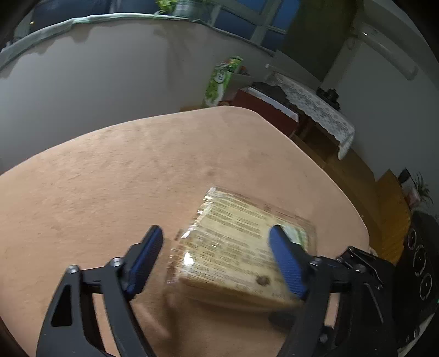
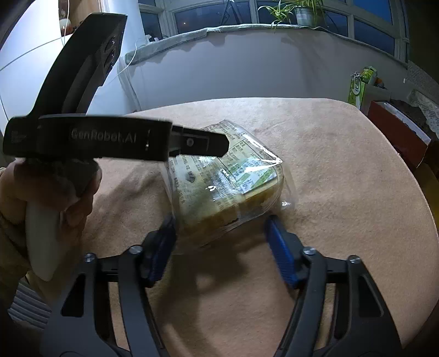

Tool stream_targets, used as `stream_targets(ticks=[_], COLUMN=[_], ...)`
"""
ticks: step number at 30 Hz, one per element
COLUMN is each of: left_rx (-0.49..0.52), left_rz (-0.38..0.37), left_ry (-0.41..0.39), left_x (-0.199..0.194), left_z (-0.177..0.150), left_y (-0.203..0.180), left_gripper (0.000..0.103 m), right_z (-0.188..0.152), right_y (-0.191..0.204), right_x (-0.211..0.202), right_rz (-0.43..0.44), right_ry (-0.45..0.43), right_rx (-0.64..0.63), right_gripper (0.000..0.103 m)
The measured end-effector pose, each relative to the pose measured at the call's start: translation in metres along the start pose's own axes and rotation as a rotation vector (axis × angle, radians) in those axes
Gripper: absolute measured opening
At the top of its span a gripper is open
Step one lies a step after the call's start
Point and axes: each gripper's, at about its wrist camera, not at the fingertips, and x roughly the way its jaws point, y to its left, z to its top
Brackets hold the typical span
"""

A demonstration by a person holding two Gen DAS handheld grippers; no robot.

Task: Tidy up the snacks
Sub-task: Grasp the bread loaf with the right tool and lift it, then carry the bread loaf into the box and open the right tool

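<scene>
A clear plastic snack pack with a printed label (image 1: 236, 241) lies on the tan table cloth (image 1: 109, 178). It also shows in the right wrist view (image 2: 219, 181). My left gripper (image 1: 216, 247) is open, its blue pads on either side of the pack's near end, above it. My right gripper (image 2: 219, 236) is open and empty, with its fingers either side of the pack's near corner, not closed on it. In the right wrist view the left gripper's body (image 2: 90, 140) reaches over the pack from the left, held by a hand (image 2: 49, 192).
A green carton (image 1: 222, 79) and a red box (image 1: 263, 109) stand beyond the table's far right edge. A lace-covered stand (image 1: 315, 109) is farther right. A grey wall with a window sill and potted plant (image 2: 299, 11) runs behind the table.
</scene>
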Motion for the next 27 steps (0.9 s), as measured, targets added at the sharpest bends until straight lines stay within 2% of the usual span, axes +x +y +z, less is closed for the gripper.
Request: stream_targets(ticks=[2,7,18,27], left_rx=[0.018,0.056,0.012,-0.013], left_rz=[0.004,0.027,0.07,0.15], left_ry=[0.0,0.002,-0.071,-0.189], left_x=[-0.003,-0.011,-0.056,-0.134], left_z=[-0.002,-0.007,-0.031,-0.043], left_y=[-0.005,-0.016,-0.019,-0.018], left_gripper=[0.069,0.064,0.062,0.062], right_z=[0.0,0.001,0.007,0.026], right_y=[0.0,0.0,0.033,0.098], right_x=[0.0,-0.003,-0.029,-0.068], right_rz=[0.004,0.006,0.03,0.071], right_ry=[-0.008,-0.025,-0.088,-0.179], right_rx=[-0.001,-0.003,-0.099,-0.215], right_gripper=[0.057,0.048,0.047,0.047])
